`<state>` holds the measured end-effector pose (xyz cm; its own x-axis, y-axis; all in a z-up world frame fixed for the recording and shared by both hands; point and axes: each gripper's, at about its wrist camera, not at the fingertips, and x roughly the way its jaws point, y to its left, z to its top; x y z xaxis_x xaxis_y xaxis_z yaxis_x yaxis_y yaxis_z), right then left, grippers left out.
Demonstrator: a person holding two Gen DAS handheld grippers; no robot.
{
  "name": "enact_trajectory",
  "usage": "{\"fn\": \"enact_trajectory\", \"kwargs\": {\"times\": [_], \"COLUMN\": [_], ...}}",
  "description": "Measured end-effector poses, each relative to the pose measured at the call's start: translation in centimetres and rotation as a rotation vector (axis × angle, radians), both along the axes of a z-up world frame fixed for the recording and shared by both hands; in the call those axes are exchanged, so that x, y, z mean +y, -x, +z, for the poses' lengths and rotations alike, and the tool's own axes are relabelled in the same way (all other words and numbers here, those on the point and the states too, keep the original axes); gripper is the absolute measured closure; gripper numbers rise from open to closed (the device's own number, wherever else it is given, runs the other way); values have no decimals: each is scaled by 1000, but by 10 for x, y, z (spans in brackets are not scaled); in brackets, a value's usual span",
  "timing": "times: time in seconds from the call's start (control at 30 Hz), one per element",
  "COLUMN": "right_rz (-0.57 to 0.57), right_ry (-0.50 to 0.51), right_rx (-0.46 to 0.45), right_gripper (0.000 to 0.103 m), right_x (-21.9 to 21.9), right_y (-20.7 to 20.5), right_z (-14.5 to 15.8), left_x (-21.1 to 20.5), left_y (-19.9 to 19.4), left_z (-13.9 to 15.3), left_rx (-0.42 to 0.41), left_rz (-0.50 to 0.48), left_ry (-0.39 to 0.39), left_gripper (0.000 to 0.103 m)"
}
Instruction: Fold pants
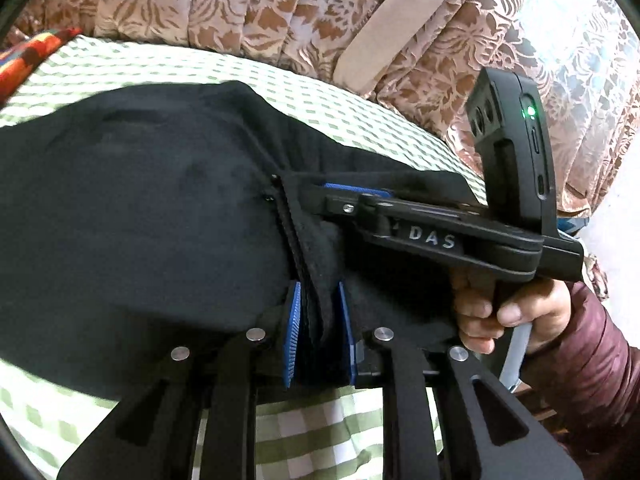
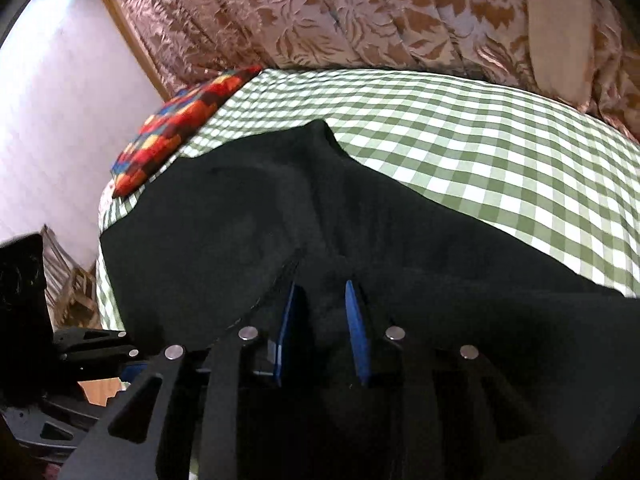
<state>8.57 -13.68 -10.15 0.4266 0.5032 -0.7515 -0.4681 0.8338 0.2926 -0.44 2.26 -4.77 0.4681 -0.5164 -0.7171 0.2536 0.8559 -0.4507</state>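
**Both claws bite the black pants on the checked bed**

While the black pants point(image 1: 132, 220) lie spread across the green-and-white checked bedcover point(image 1: 304, 428), the left claw point(image 1: 318, 332) grips a thick bunch of their edge. Its blue pads point(image 1: 292, 332) stand narrowly apart with several layers of dark cloth pressed between them, so it is clamped on the pants, near a stitched seam that runs up the fabric.

In the same left wrist view the right claw point(image 1: 352, 196) comes in from the right, lying nearly level across the picture, its tip buried in the cloth just above the left one. A hand point(image 1: 516, 308) in a maroon sleeve point(image 1: 600, 360) wraps its handle, and a green light glows on the black unit standing above it.

In the right wrist view, the right claw's blue pads point(image 2: 356, 332) stand a little apart with a fold of the pants point(image 2: 240, 240) bunched between them, pressed against the cloth on both sides; it too is clamped on the garment. The fabric drapes over the fingers and hides their bases. Part of the left claw's frame shows at the lower left edge.

A bright patchwork cushion point(image 2: 180, 128) rests at the far corner of the bed, touching the pants' edge. Brown floral curtains point(image 2: 320, 12) hang behind the bed.
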Motion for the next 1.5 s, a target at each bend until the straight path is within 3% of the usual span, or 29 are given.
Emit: {"fn": "enact_trajectory", "kwargs": {"times": [0.1,0.13,0.27,0.37,0.57,0.83,1.33,1.43,1.5], "right_rz": [-13,-15,-48,-84,-164,-264,-255,-245,-233], "right_ry": [-17,-28,-49,-64,-53,-33,-23,-37,-53], "right_rx": [-23,-31,-43,-43,-44,-44,-43,-27,-19], "right_gripper": [63,63,63,61,61,61,61,53,41], "right_x": [-4,-7,-21,-39,-79,-123,-131,-132,-129], "right_y": [11,18,41,63,103,127,140,139,138], "right_z": [13,18,27,31,33,34,8,7,8], "left_x": [1,2,9,12,6,-13,-30,-29,-27], "left_y": [8,10,17,21,29,32,25,24,24], "left_z": [13,16,25,30,38,37,14,14,14], "left_rx": [-30,-42,-78,-90,-135,-144,-94,-91,-93], "left_rz": [47,63,142,174,166,124,77,83,96], "left_ry": [-89,-114,-204,-230,-254,-267,-324,-311,-314], "left_gripper": [71,68,68,68,68,68,66,62,58]}}
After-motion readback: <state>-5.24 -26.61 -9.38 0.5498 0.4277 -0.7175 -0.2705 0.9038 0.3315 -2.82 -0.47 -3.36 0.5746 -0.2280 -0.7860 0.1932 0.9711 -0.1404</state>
